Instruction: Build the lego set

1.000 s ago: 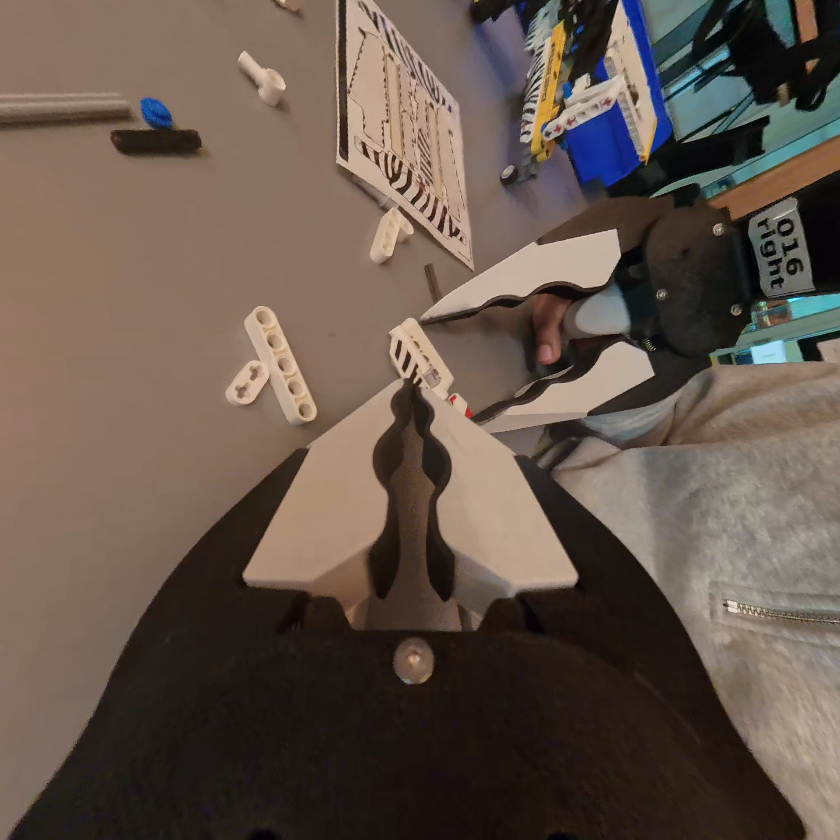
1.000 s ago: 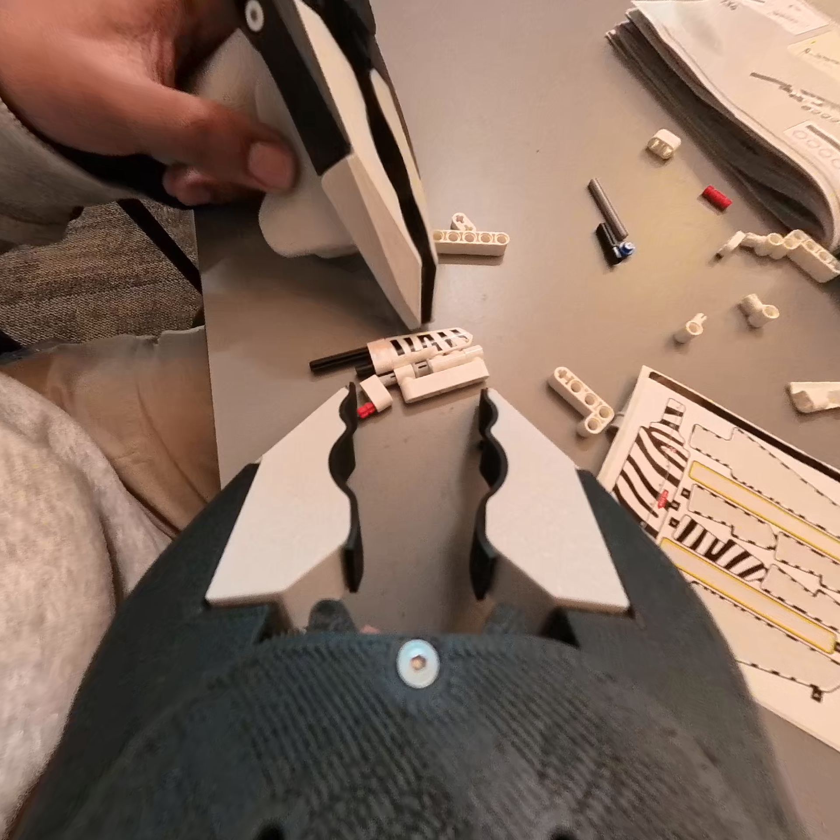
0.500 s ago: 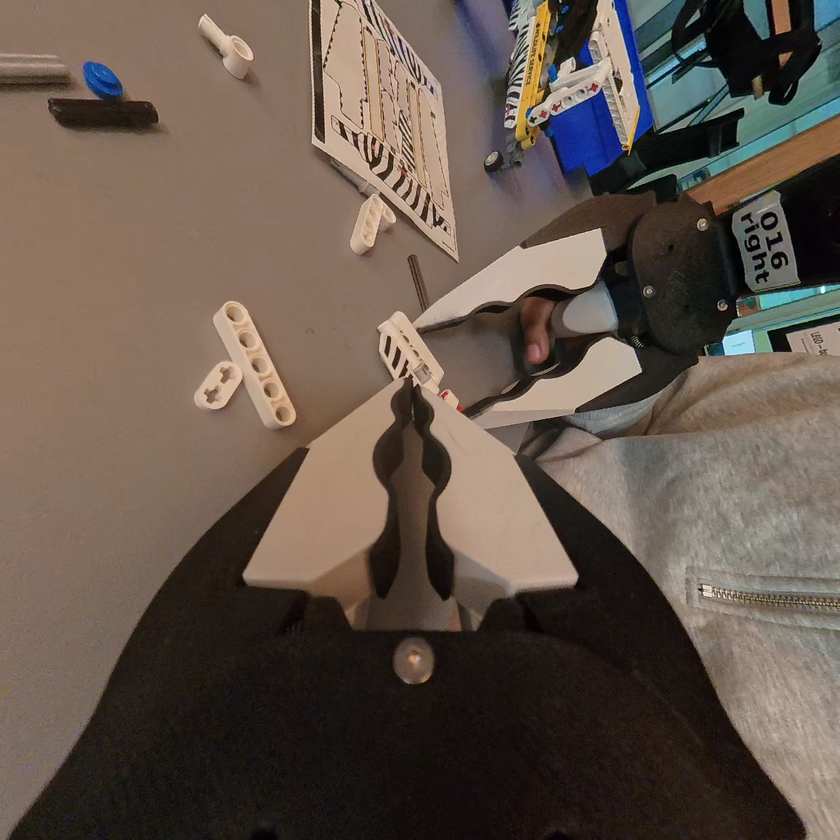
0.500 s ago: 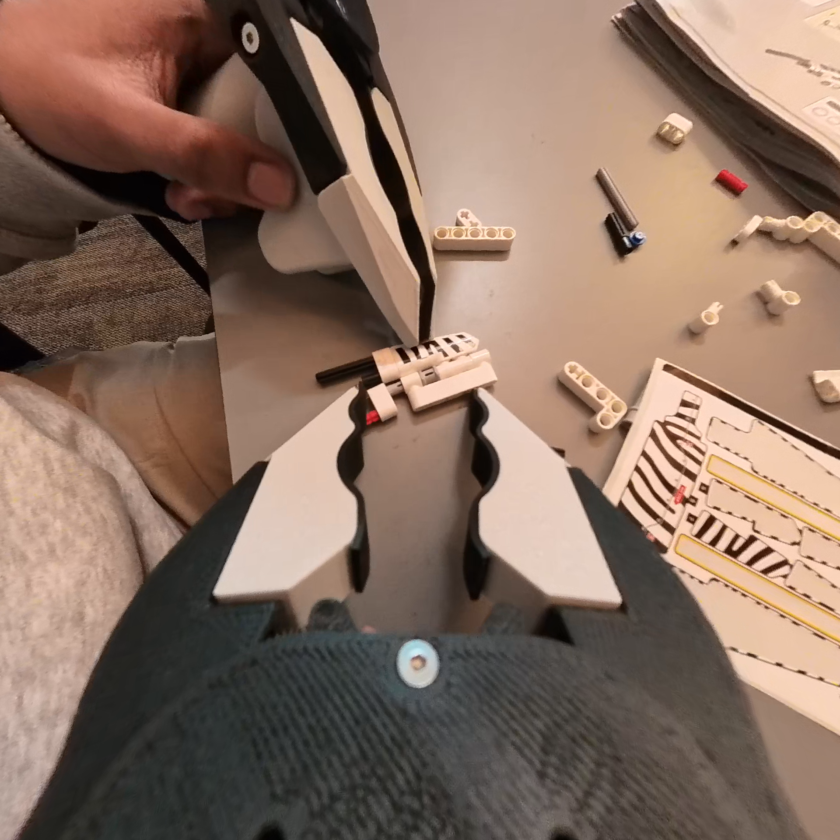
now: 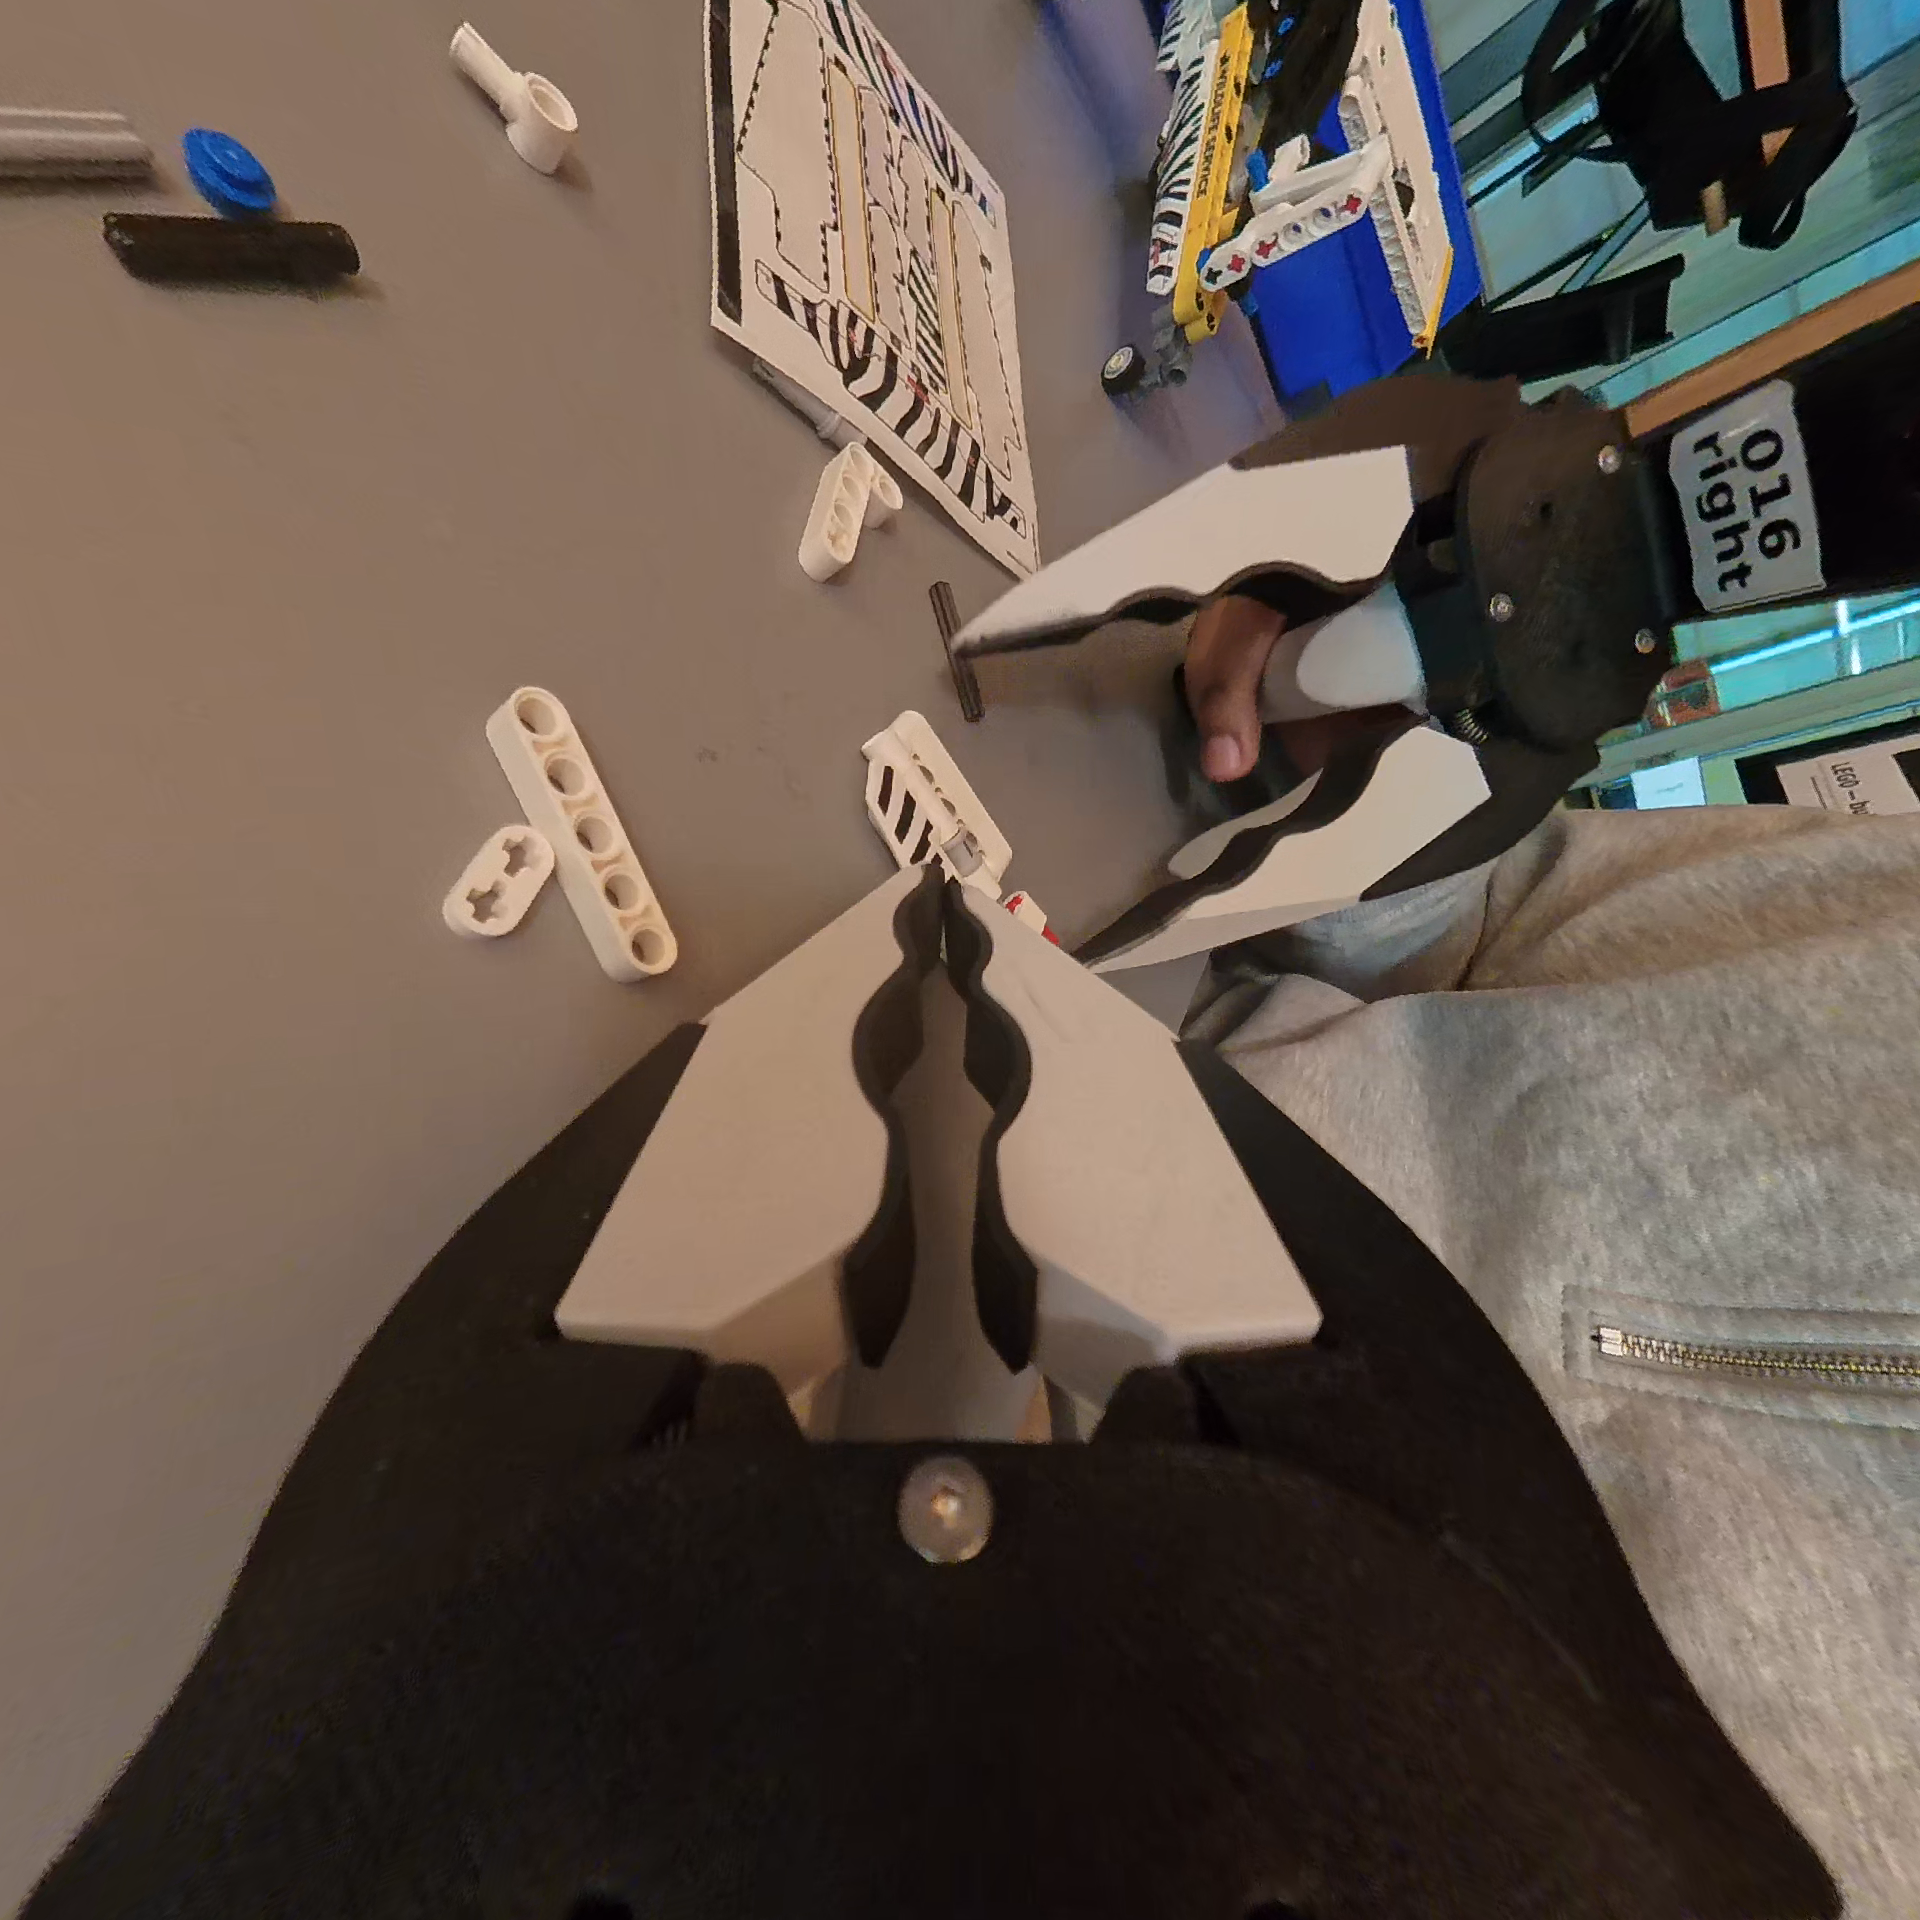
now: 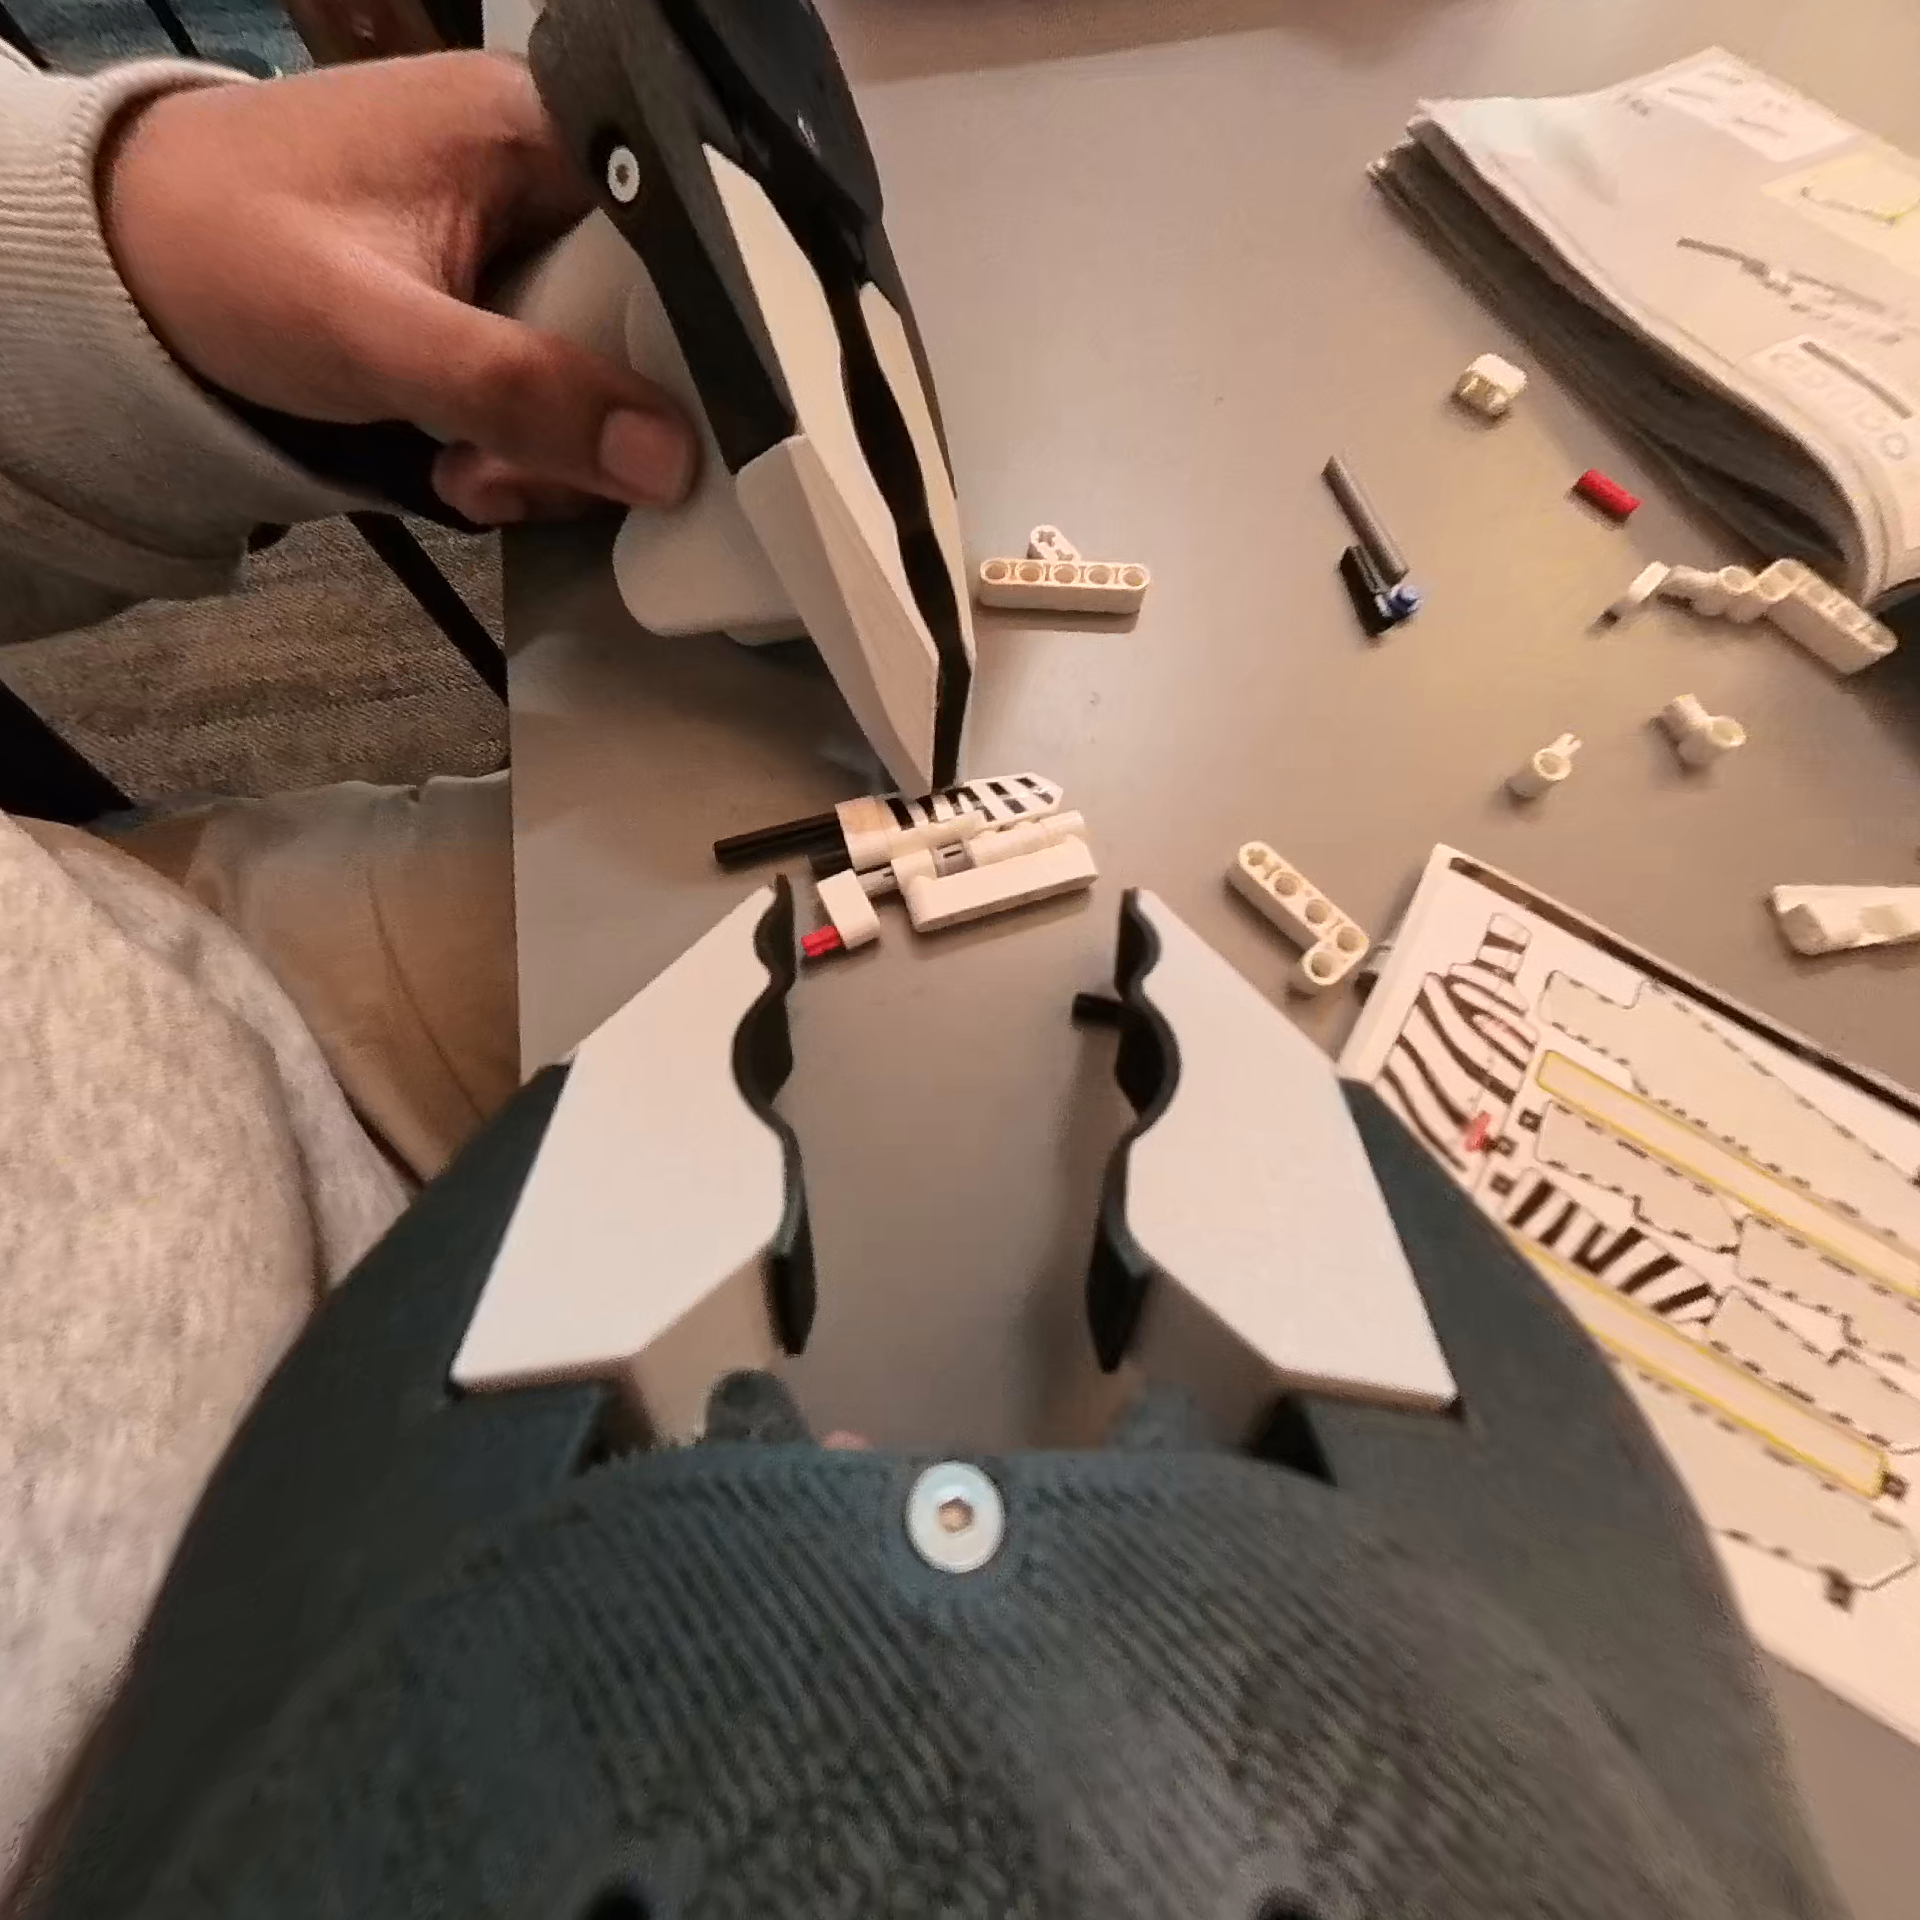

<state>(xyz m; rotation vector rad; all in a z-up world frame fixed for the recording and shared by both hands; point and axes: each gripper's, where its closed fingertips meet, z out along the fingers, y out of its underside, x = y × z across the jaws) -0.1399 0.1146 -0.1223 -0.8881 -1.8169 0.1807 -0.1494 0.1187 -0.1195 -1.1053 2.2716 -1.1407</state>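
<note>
A small white assembly with a zebra-striped panel, a black axle and a red pin (image 6: 966,842) lies on the grey table (image 6: 1143,312) near its front edge; it also shows in the left wrist view (image 5: 930,800). My left gripper (image 5: 940,896) is shut, and its tips rest at the assembly's striped end, as the right wrist view (image 6: 933,764) shows. My right gripper (image 6: 954,914) is open and empty just short of the assembly, which lies ahead of its gap. It also shows in the left wrist view (image 5: 1023,800). A short black pin (image 6: 1091,1006) lies by its right finger.
A white five-hole beam (image 5: 582,831) and a small two-hole piece (image 5: 497,881) lie left of the assembly. An L-shaped beam (image 6: 1299,914), a zebra sticker sheet (image 6: 1662,1195), an instruction booklet (image 6: 1704,270) and several small loose parts lie to the right. My left and right fingertips are right by each other.
My right gripper has pulled back from the assembly and opened a little wider. My left gripper has stayed shut with its tips at the assembly's striped end.
</note>
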